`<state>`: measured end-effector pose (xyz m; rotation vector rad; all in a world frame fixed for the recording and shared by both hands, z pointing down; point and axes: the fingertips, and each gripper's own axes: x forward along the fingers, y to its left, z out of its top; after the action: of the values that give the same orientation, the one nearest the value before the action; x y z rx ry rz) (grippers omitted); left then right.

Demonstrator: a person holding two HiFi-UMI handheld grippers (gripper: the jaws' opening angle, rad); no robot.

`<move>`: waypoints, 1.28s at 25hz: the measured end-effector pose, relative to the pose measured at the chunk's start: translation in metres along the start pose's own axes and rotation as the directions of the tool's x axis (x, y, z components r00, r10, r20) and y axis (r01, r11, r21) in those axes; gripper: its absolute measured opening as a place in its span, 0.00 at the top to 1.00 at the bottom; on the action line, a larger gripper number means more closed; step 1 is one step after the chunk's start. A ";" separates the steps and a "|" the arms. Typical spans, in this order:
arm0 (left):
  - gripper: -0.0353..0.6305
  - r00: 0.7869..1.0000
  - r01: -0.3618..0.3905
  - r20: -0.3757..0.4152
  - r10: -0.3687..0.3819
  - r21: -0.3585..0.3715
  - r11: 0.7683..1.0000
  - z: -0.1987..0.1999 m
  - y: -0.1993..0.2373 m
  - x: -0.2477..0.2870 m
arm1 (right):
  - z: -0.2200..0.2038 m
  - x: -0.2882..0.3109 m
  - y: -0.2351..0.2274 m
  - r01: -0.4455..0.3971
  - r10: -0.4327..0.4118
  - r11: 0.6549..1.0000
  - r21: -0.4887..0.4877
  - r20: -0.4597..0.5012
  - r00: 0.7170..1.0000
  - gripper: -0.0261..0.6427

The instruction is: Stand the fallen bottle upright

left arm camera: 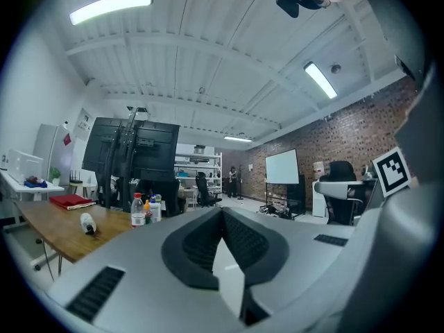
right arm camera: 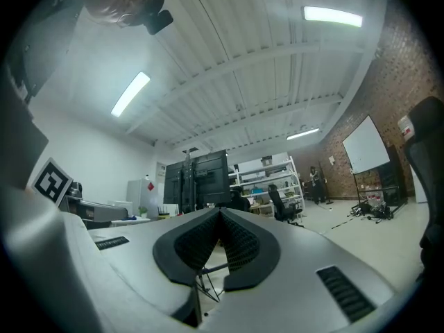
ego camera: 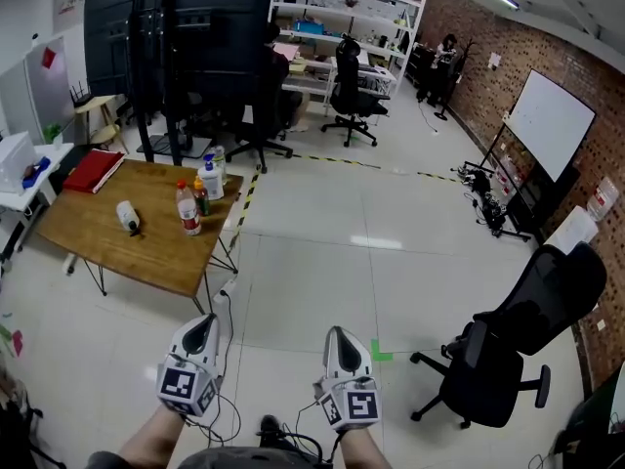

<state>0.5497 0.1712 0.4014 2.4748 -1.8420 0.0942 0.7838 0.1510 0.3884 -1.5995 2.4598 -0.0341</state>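
Observation:
The fallen bottle [ego camera: 127, 215], white with a dark cap, lies on its side on the wooden table [ego camera: 146, 252] at the left. In the left gripper view the fallen bottle [left arm camera: 87, 223] lies far off at the left. Beside it stand three upright bottles [ego camera: 189, 209], also visible as upright bottles [left arm camera: 138, 210]. My left gripper [ego camera: 205, 322] and right gripper [ego camera: 337, 333] are low in the head view, over the tiled floor and well short of the table. Both hold nothing. The left gripper [left arm camera: 222, 211] has its jaws together, and so does the right gripper [right arm camera: 220, 211].
A red book [ego camera: 93, 171] lies at the table's far corner. A black office chair [ego camera: 508, 345] stands at the right and a green tape mark [ego camera: 381, 352] is on the floor ahead. Striped floor tape [ego camera: 244, 203] runs past the table. Dark screens [ego camera: 176, 37] and shelves [ego camera: 342, 18] stand behind.

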 end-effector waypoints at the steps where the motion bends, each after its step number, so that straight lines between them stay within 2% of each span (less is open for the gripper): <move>1: 0.92 1.000 -0.006 -0.004 0.006 -0.003 1.000 0.000 -0.002 0.010 | -0.001 0.006 -0.011 0.003 -0.003 1.000 0.012 0.000 1.000 0.96; 6: 0.92 1.000 -0.024 -0.003 0.024 0.005 1.000 -0.002 -0.011 0.042 | -0.002 0.030 -0.045 0.002 -0.002 1.000 0.020 0.007 1.000 0.96; 18: 0.92 1.000 -0.020 0.006 0.020 -0.014 1.000 -0.004 -0.005 0.061 | -0.007 0.030 -0.045 -0.008 0.009 1.000 0.027 -0.025 1.000 0.96; 22: 0.92 0.999 -0.029 0.034 0.028 0.006 1.000 0.006 0.000 0.060 | 0.005 0.034 -0.053 0.036 -0.035 0.999 -0.022 0.029 0.999 0.96; 25: 0.92 0.996 -0.064 0.063 0.062 0.027 0.998 0.018 0.018 0.057 | 0.005 0.049 -0.048 0.044 -0.043 0.999 -0.012 0.055 0.998 0.96; 32: 0.92 0.986 -0.139 0.098 0.136 0.029 0.990 0.035 0.080 0.042 | -0.009 0.088 0.005 -0.049 0.048 0.999 0.009 0.019 0.999 0.96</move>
<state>0.4854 0.1054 0.3702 2.4125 -2.0665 0.0137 0.7437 0.0727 0.3829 -1.5287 2.4793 -0.0228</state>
